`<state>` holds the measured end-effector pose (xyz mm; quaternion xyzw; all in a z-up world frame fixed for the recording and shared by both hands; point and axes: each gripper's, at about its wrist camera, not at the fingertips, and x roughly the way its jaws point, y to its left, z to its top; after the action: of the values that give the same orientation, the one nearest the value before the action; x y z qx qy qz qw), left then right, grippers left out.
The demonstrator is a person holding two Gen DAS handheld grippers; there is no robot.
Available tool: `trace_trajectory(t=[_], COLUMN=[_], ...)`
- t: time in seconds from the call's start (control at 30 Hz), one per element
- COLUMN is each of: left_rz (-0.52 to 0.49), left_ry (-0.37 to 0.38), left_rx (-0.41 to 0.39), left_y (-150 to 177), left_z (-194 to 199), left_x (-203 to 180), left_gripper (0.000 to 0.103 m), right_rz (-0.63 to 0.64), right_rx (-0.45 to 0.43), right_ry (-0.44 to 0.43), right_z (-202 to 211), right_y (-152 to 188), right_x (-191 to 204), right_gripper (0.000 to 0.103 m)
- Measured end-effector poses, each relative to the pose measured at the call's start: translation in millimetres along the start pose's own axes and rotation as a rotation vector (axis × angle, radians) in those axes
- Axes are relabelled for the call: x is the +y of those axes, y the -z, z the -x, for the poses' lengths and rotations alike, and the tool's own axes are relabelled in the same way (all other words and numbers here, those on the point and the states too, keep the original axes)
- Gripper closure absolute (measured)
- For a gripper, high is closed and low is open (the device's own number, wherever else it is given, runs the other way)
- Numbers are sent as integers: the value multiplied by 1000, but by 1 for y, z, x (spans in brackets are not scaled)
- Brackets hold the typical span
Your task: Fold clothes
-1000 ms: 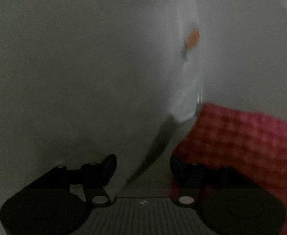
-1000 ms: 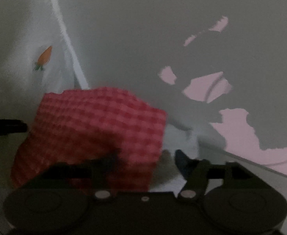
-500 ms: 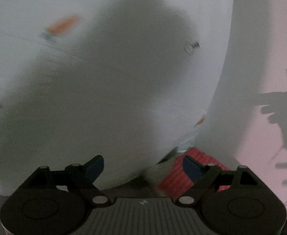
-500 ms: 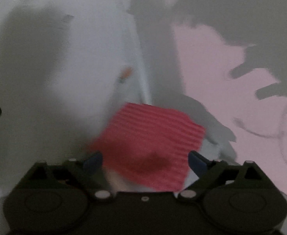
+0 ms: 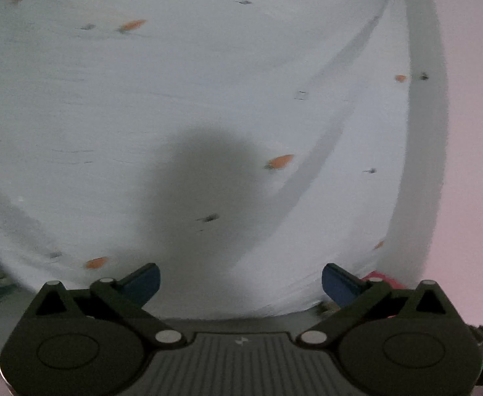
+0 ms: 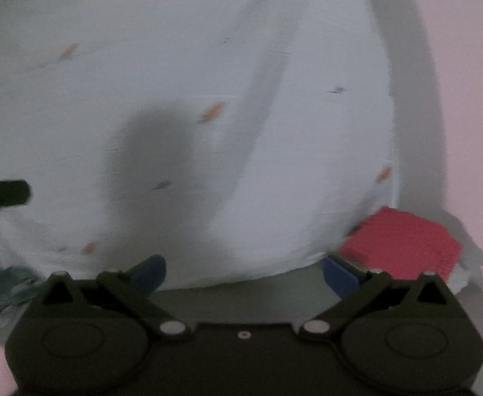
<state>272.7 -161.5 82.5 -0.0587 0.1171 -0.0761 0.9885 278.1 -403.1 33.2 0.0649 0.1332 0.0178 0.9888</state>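
White garment (image 5: 208, 99) covers seemingly pink surface (image 5: 472, 132).

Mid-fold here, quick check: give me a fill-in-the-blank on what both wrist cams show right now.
1. The white garment is printed with small orange ____.
2. Both the left gripper and the right gripper are ____, holding nothing.
3. The folded checked cloth is ____ in colour.
4. In the right wrist view, that cloth lies by the garment's lower ____ corner.

Missing words: carrots; open; red; right

Checked cloth (image 6: 403, 244) right of garment (image 6: 175, 99)
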Motion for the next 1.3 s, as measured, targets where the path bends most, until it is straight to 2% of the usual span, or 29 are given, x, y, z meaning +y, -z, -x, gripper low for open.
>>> trace_trajectory(t=[0.07, 0.2, 0.33, 0.57, 0.9, 1.03, 1.3], left_rz=[-1, -5, 26, -4, -33, -13, -1], left_ry=[-49, -88, -130, -176, -182, -175, -184], left_rx=[6, 84, 150, 238, 317, 328, 327], left_y=[7, 25, 47, 77, 100, 104, 105], left_z=[29, 76, 113, 166, 207, 218, 229], left_x=[18, 49, 81, 114, 145, 152, 157], left_gripper=[0, 0, 0, 0, 0, 0, 0], right_rz=[42, 78, 67, 90, 127, 141, 169], right_rx=[3, 12, 73, 199, 282, 280, 273], right_ry=[-24, -55, -67, -63, -1, 12, 12], right_z=[23, 65, 103, 141, 186, 204, 215], right_y=[4, 14, 34, 73, 104, 109, 112], right_x=[32, 81, 119, 164, 199, 206, 210], right_gripper=[0, 0, 0, 0, 0, 0, 0])
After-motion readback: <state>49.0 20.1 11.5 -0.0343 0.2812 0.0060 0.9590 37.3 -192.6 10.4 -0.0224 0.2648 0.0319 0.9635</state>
